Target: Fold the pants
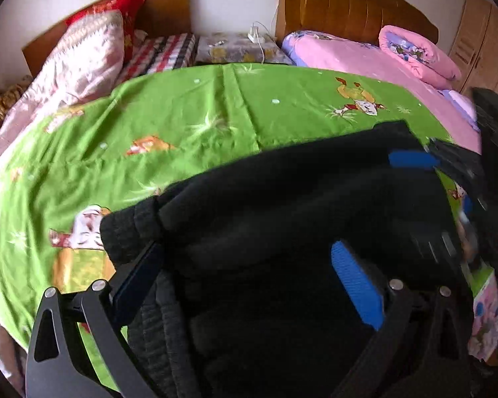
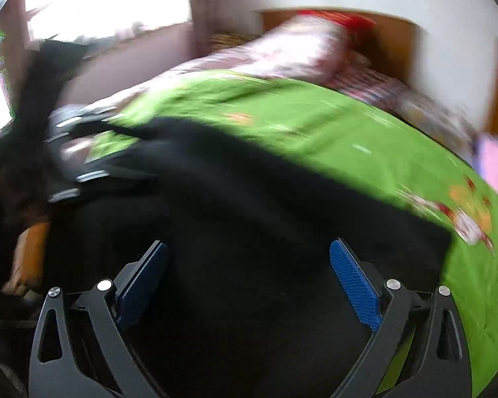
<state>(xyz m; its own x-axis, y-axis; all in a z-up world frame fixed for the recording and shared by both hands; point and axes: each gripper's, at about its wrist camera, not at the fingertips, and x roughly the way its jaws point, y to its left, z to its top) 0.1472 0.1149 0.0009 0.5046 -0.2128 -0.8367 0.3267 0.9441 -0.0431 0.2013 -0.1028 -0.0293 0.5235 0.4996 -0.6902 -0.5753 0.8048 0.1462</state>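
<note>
Black, thick and soft: pants (image 1: 282, 199), lying as a bulky layer on the green sheet (image 1: 182, 116) of the bed, near its front edge, with a ribbed band (image 1: 126, 232) at the left end. Left gripper (image 1: 245, 248) spread wide above the cloth, pinching nothing. Right gripper (image 2: 249, 245) spread wide as well, nothing between the pads, only black cloth below.

Possible trouble from here:
- Thick cloth, so the top layer perhaps springing back or sliding off with no pressure on it.
- Edges hard to find, black on black, folds almost not visible. Easy therefore to pinch one layer only, or too many together, and to pull the fold crooked.
- Ribbed band sticking out past the rest at the left, so perhaps an uneven result if not aligned.
- Danger also of catching the green sheet together with the pants and dragging it into wrinkles.
- Both grippers near each other over the same garment, so some risk of knocking together.

Difference between the views:
- Left wrist view, sharp: shows the ribbed band, the pink bedding (image 1: 365, 59) and the right gripper at the right border.
- Right wrist view, strongly blurred: shows instead a bright window (image 2: 106, 0) and the left gripper at the left border, but no detail of the band.
</note>
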